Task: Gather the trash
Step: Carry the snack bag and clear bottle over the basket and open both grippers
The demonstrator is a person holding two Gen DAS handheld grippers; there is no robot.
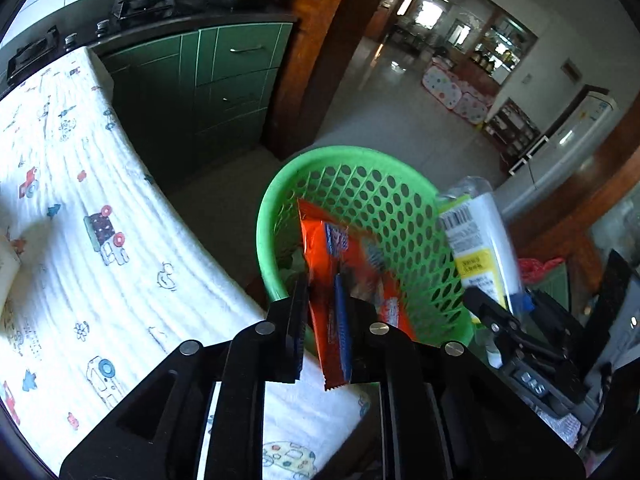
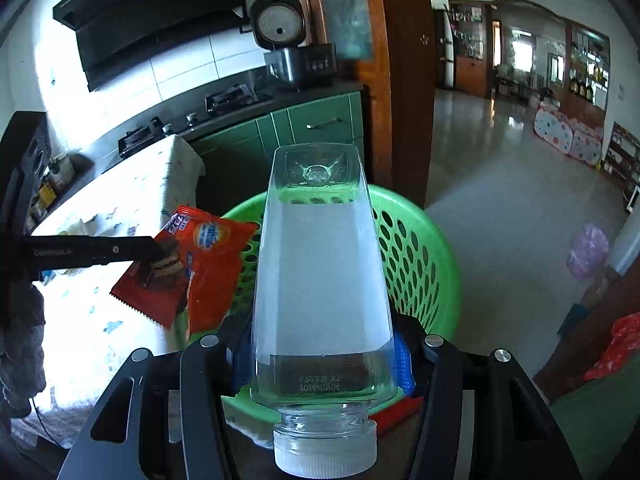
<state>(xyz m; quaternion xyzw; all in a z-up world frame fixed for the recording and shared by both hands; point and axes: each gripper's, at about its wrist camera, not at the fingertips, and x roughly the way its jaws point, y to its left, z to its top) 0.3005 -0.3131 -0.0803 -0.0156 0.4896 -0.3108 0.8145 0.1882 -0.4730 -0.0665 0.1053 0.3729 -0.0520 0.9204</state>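
My left gripper (image 1: 326,316) is shut on an orange snack wrapper (image 1: 320,256) and holds it over the near rim of a green perforated basket (image 1: 380,216). My right gripper (image 2: 320,360) is shut on a clear plastic bottle (image 2: 320,272) with a white cap, base pointing away, above the same basket (image 2: 416,248). In the left wrist view the bottle (image 1: 478,240) and right gripper (image 1: 496,320) show at the basket's right side. In the right wrist view the left gripper (image 2: 160,252) holds the wrapper (image 2: 200,264) at the basket's left side.
A table with a white patterned cloth (image 1: 80,220) lies left of the basket. Green kitchen cabinets (image 1: 224,80) and a stove counter (image 2: 224,100) stand behind. A wooden door frame (image 2: 404,80) opens onto a tiled living room floor (image 2: 500,184). A red bag (image 2: 616,344) lies at the right.
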